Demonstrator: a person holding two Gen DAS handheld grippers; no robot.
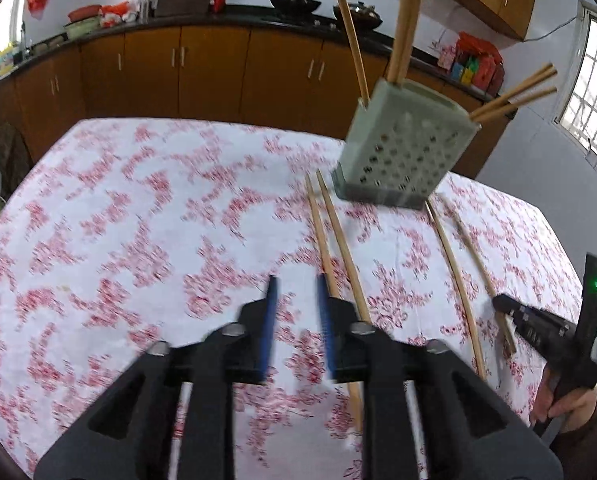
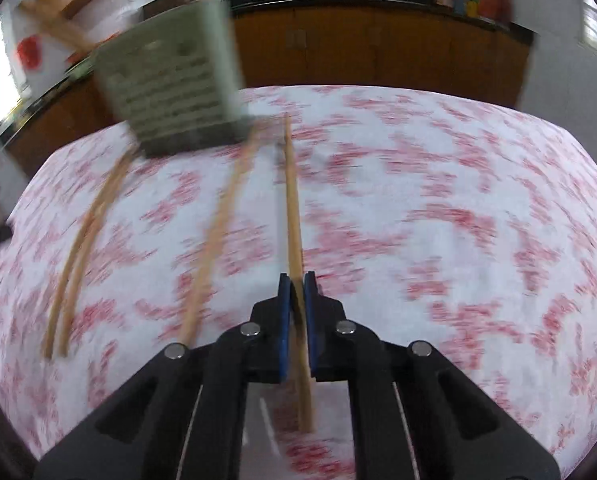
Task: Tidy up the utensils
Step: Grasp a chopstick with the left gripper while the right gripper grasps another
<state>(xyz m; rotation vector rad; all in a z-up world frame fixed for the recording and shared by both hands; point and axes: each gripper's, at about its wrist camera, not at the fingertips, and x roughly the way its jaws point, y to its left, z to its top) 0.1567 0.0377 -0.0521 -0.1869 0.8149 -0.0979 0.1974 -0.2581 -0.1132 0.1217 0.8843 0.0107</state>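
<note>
Matt wooden chopsticks (image 1: 340,248) lie on a smooth red-flowered white tablecloth (image 1: 138,216), at one o'clock a perforated pale-green plastic holder (image 1: 402,148), beyond it glossy brown wood-look cabinets (image 1: 202,68).

My left gripper (image 1: 294,284) tilts downward, its blue pads parted with nothing between them. My right gripper (image 2: 297,280) also angles downward, pads pressed tight. At the near right of the left view, my hand (image 1: 566,400) grips its handle.

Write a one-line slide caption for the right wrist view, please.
Right tool shut on a chopstick before the holder.
</note>
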